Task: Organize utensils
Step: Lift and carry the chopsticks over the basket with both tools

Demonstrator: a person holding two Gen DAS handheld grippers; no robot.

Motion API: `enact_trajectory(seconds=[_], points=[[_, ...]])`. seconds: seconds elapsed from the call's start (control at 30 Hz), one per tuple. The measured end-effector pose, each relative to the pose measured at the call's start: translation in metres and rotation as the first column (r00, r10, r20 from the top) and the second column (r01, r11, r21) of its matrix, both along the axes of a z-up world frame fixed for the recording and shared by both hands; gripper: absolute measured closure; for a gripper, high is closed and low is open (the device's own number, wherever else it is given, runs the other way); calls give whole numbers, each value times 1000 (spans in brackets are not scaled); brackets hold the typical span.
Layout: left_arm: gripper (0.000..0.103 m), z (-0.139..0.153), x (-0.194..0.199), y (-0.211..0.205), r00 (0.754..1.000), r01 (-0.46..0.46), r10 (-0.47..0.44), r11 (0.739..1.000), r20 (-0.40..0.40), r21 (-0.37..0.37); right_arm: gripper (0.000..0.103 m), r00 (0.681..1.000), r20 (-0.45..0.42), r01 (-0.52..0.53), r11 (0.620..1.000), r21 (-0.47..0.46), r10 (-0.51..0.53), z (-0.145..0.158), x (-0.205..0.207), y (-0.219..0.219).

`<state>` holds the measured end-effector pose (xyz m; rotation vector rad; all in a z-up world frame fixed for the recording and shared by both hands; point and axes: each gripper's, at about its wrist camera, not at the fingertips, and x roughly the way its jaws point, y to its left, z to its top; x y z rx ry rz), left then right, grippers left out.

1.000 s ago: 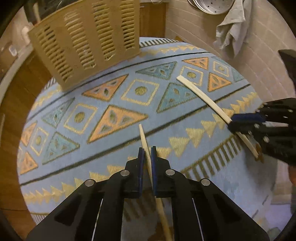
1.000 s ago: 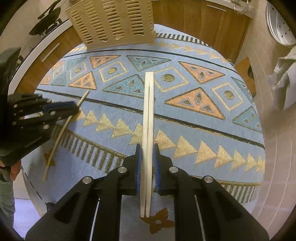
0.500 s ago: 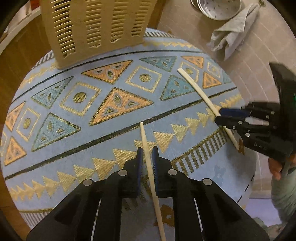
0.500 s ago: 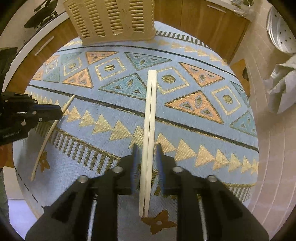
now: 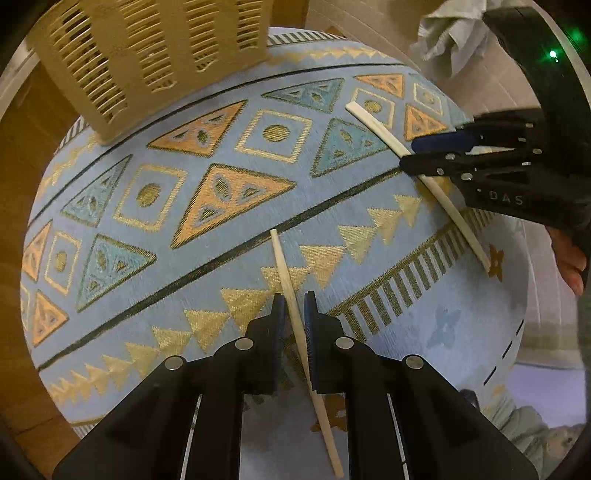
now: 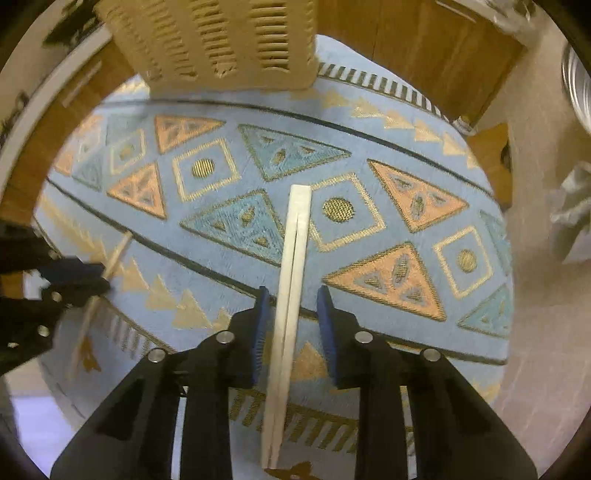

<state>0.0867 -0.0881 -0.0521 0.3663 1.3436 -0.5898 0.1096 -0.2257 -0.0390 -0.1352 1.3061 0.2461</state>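
A single pale chopstick (image 5: 291,302) lies on the patterned blue cloth (image 5: 184,258), running between the fingers of my left gripper (image 5: 293,306), whose jaws stand slightly apart around it. A joined pair of pale chopsticks (image 6: 291,295) lies on the cloth between the fingers of my right gripper (image 6: 291,299), which is open with a gap on each side. The pair also shows in the left wrist view (image 5: 384,134), partly hidden by the right gripper (image 5: 417,157). The single chopstick shows blurred in the right wrist view (image 6: 110,266).
A beige slotted plastic basket (image 5: 147,55) stands at the far edge of the cloth, also in the right wrist view (image 6: 221,40). A grey rag (image 5: 450,33) lies on the tiled floor at the far right. Wooden cabinets (image 6: 424,62) stand behind.
My right gripper has opened and let go of the chopstick pair, which now lies on the cloth. My left gripper's jaws have parted slightly around the single chopstick. Both views shifted closer to the basket.
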Motion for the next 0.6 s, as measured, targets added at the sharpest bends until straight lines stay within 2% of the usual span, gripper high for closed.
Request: enact_trajectory(seconds=[0.1,0.17,0.27,0.4,0.47,0.6], points=[[92,-1,1,-10,1000,25,-25,999,-4,42,88,1000,-23,-11,1000,1,11,0,1,4],[97,-2,2,-13,1000,23,-24,998,8,66,92,999,-41,-3,1000,8,3,0,4,2],[98,-4,5,-13,1000,-2,2,999,4,44,92,999,-48,2,1000,23,0,0,5,1],[99,-2,2,1,997,-51,52,998,49,-22,92,1000,-7,-11,997,76,12,7,-2,-6],[99,0,2,12,994,-80,84,995,73,-57,92,999,41,-22,993,113,18,18,-11,-5],[99,26,-3,29,973,-132,169,968,160,-215,92,984,173,-68,981,184,35,51,-35,-7]])
